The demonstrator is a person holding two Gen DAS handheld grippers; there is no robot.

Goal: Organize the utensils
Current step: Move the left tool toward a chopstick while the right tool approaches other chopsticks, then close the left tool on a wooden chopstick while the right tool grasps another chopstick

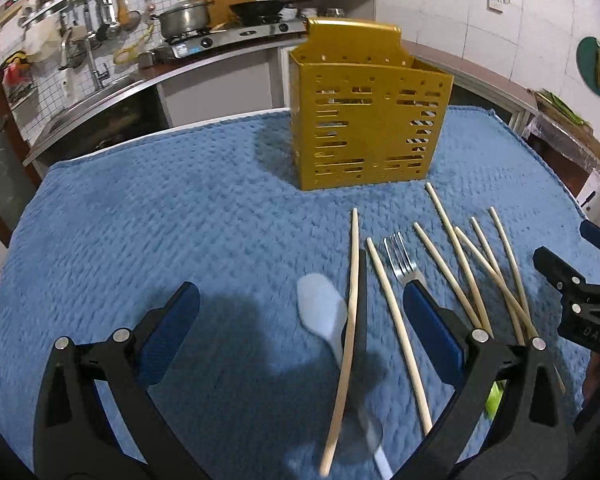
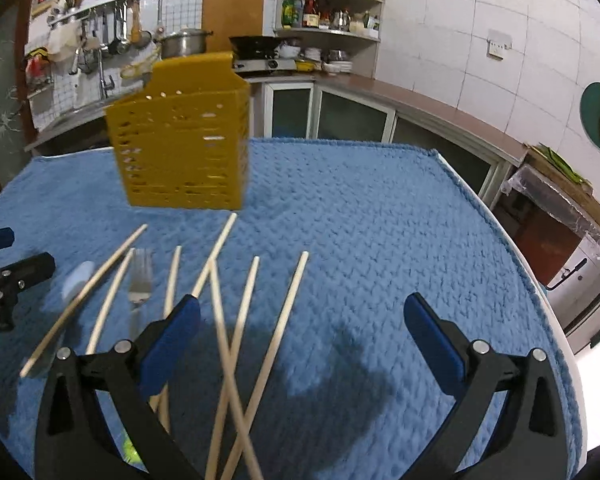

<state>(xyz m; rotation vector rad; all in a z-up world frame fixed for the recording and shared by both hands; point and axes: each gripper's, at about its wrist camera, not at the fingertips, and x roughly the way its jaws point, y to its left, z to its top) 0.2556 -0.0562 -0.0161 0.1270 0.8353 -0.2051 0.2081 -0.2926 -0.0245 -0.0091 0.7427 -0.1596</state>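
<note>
The surface [image 1: 140,208] carries a blue quilted cloth [image 2: 380,220] in a tiled kitchen. A yellow slotted holder [image 1: 368,120] stands upright at the rear; its contents cannot be determined. Chopsticks [image 2: 276,328], 1 fork [image 1: 400,258] and 1 white spoon [image 1: 320,308] lie before it. Left gripper [image 1: 300,304] and right gripper [image 2: 300,316]: jaws spread, holding nothing.

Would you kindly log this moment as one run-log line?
left tool: open, empty, above white spoon | right tool: open, empty, above chopsticks | fork: on blue towel | yellow holder: upright
</note>
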